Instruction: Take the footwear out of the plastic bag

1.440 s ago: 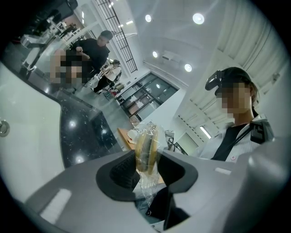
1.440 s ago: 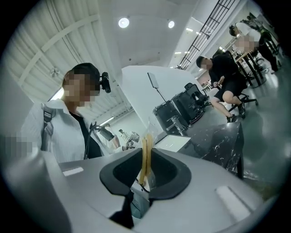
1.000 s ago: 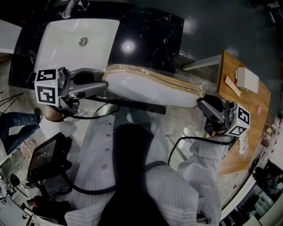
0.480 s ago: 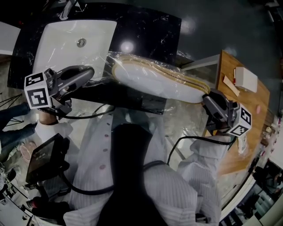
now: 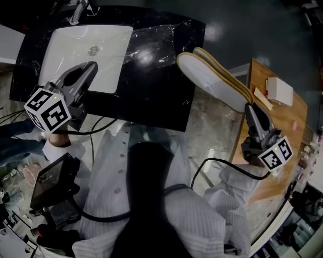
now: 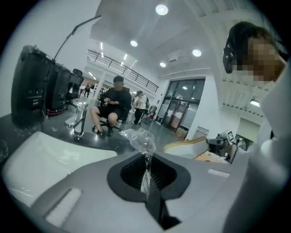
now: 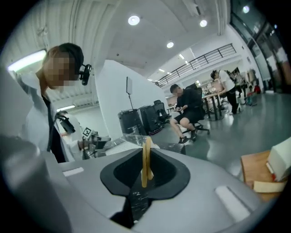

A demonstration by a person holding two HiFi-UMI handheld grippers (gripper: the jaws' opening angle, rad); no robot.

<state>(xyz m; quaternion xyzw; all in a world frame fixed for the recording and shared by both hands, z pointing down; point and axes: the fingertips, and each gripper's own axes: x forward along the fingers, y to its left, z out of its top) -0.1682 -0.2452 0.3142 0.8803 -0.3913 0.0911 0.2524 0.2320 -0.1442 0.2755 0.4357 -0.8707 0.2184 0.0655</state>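
Note:
A pair of flat white slippers with tan edges (image 5: 214, 80) hangs in the air over the gap between counter and wooden table, outside the bag. My right gripper (image 5: 251, 108) is shut on their near end; its jaws have just been closing with the two tan edges (image 7: 145, 159) between them. The clear plastic bag (image 5: 146, 48) lies stretched and empty across the black counter. My left gripper (image 5: 92, 68) is shut on a twisted corner of the bag (image 6: 144, 157). In the left gripper view, the slippers (image 6: 186, 144) show beyond the bag.
A white sink basin (image 5: 83, 50) is set in the black counter (image 5: 161, 108), with a faucet (image 5: 78, 10) at its far side. A wooden table (image 5: 282, 121) at the right carries a white box (image 5: 281, 90). A seated person (image 6: 113, 109) is in the background.
The slippers have slid out of the bag as my right gripper drew them to the right. My left gripper pulled the bag away to the left and shut on it.

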